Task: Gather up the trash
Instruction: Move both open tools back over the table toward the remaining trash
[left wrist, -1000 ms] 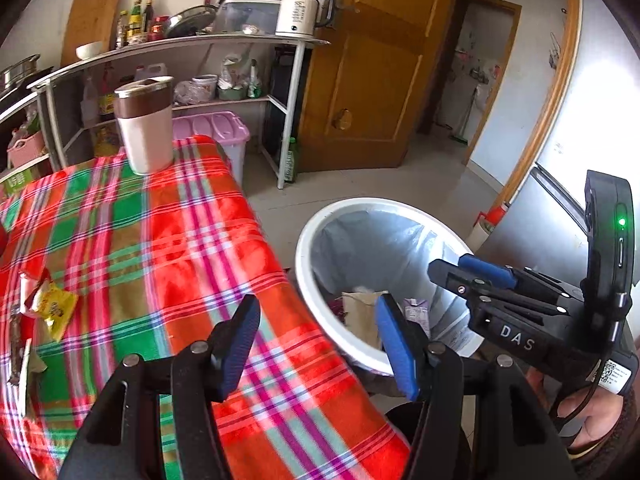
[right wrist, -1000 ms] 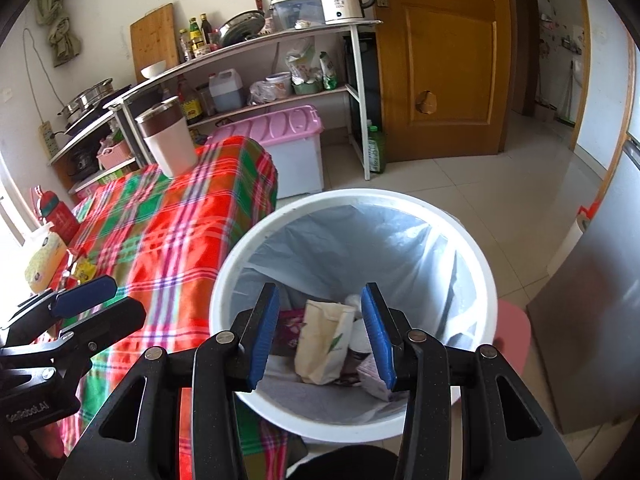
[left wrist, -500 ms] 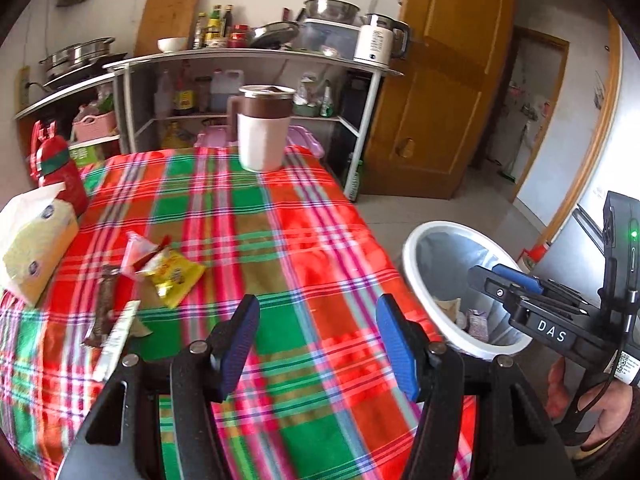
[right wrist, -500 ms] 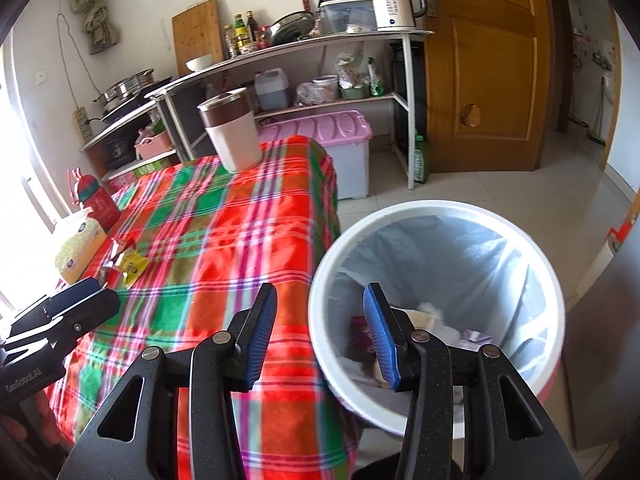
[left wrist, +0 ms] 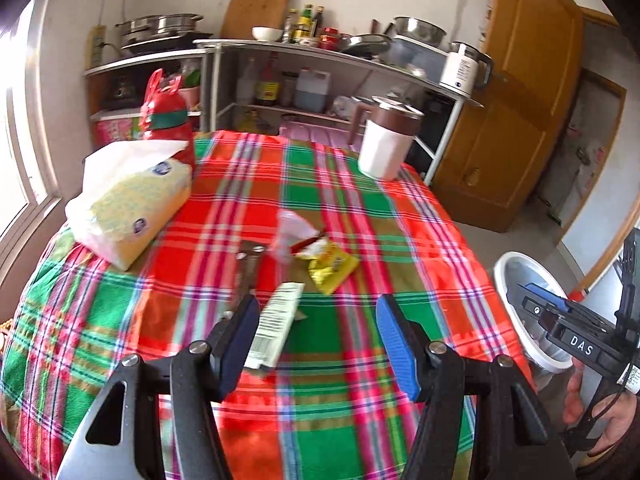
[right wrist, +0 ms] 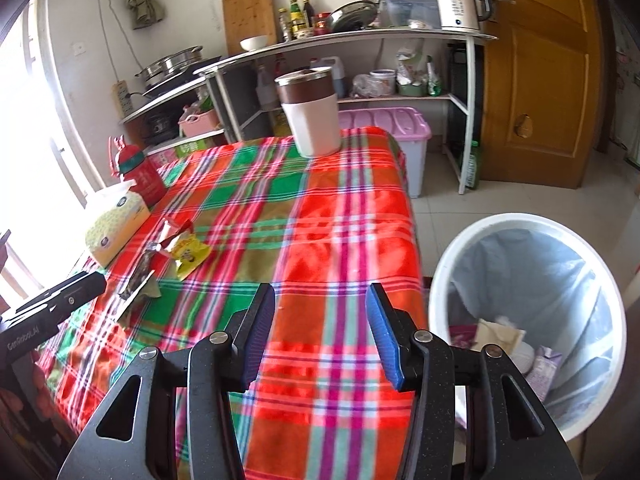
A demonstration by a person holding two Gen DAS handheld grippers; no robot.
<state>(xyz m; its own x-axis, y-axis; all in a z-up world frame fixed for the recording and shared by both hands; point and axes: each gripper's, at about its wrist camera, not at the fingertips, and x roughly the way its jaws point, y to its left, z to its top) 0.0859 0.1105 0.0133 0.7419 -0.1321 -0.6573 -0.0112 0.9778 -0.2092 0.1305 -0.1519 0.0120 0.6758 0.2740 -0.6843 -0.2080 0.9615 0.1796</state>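
Black gripper [left wrist: 316, 344], blue pads [left wrist: 394, 344]

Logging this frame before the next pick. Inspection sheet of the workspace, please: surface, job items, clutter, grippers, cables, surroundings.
Surface: table under a plaid cloth, red and green.
Job's things: yellow wrapper, white strip wrapper, dark wrapper and a torn clear-and-red packet lie clustered on the cloth; trash bin on the floor beside the table, lined, some trash inside.
Clutter: tissue pack, red bottle, white-and-brown jug.
Grippers: left gripper open, empty, above the cloth near the strip wrapper; right gripper opening, empty.
Cables: nothing seen on the table.
Surroundings: kitchen shelves, wooden door, tiled floor.
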